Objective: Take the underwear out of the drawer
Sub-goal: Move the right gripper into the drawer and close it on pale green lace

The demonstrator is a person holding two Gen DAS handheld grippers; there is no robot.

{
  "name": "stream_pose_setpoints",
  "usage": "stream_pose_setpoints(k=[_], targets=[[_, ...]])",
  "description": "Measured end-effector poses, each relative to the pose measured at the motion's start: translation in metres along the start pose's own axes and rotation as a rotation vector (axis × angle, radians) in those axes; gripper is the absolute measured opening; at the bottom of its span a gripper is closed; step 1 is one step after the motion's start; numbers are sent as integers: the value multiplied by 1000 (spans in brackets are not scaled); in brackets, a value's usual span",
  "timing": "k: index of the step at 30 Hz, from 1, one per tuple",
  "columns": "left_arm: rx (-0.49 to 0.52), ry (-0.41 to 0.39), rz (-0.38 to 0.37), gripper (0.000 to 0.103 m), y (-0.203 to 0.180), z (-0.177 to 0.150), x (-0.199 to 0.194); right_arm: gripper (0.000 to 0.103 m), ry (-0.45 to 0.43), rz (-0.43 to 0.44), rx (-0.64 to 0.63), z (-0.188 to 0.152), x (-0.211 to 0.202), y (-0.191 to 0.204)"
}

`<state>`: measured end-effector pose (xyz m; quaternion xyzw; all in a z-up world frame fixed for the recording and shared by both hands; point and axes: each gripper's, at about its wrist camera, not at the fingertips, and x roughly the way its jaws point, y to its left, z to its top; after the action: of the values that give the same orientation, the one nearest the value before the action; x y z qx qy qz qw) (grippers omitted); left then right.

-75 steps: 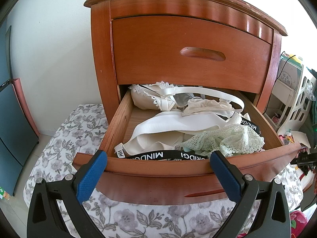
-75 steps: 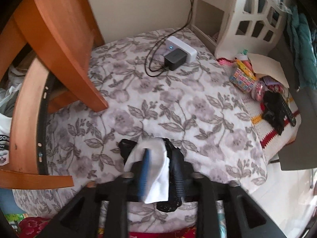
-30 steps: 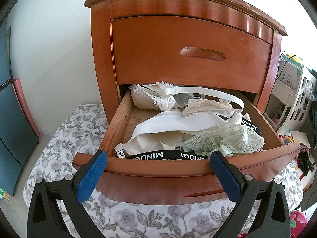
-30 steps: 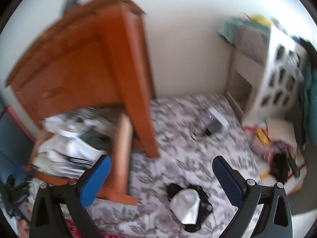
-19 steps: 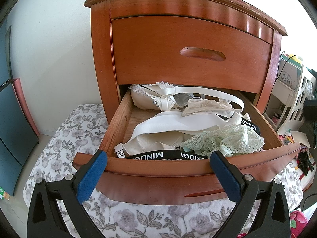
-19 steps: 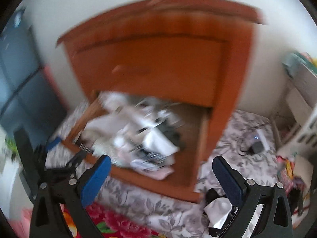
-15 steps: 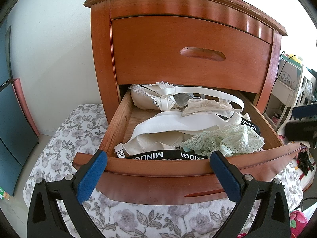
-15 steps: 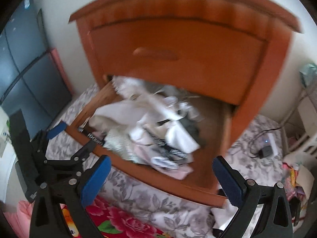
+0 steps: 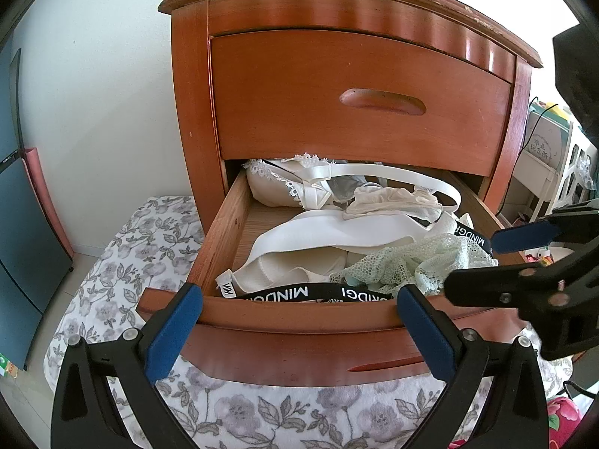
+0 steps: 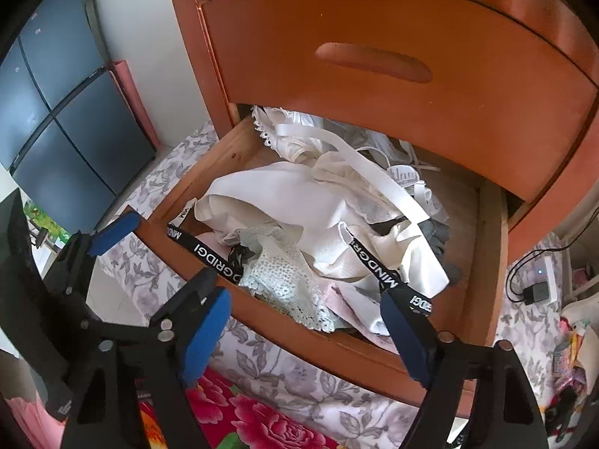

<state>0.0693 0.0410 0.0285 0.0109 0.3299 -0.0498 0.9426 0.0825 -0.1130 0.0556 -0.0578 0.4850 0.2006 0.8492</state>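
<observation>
The nightstand's lower drawer [image 9: 299,318] is pulled out and heaped with underwear: a white bra [image 9: 318,239], a mint lace piece [image 9: 419,262] [image 10: 284,280] and a black lettered waistband [image 9: 299,293] [image 10: 202,252]. My left gripper [image 9: 299,329] [image 10: 174,247] stays open just in front of the drawer's front panel, holding nothing. My right gripper [image 10: 305,331] [image 9: 471,263] hovers over the drawer's front right corner. Its jaws have just been closing a little but still stand wide. The mint lace lies below and between the pads, and they do not press on it.
The upper drawer [image 9: 359,104] is shut above the open one. A grey floral cloth [image 9: 149,239] covers the floor, with a red floral blanket [image 10: 262,422] nearer. A dark fridge [image 10: 56,112] stands left. A charger with cable [image 10: 539,288] and a white rack [image 9: 561,172] are on the right.
My right gripper let go of a white and black garment on the floor cloth, then swung left over the open drawer, entering the left wrist view. Its jaws narrowed slightly. The left gripper kept still.
</observation>
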Motion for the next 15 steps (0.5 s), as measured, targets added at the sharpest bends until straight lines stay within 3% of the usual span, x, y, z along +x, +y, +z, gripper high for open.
stream_pose_setpoints(k=[3, 9, 15], targets=[[0, 0, 0, 103, 0, 0, 0, 81, 13, 19, 24, 4, 5, 1], [0, 0, 0, 103, 0, 0, 0, 63, 21, 52, 38, 8, 14, 6], [0, 0, 0, 103, 0, 0, 0, 60, -17, 62, 15, 10, 15, 10]])
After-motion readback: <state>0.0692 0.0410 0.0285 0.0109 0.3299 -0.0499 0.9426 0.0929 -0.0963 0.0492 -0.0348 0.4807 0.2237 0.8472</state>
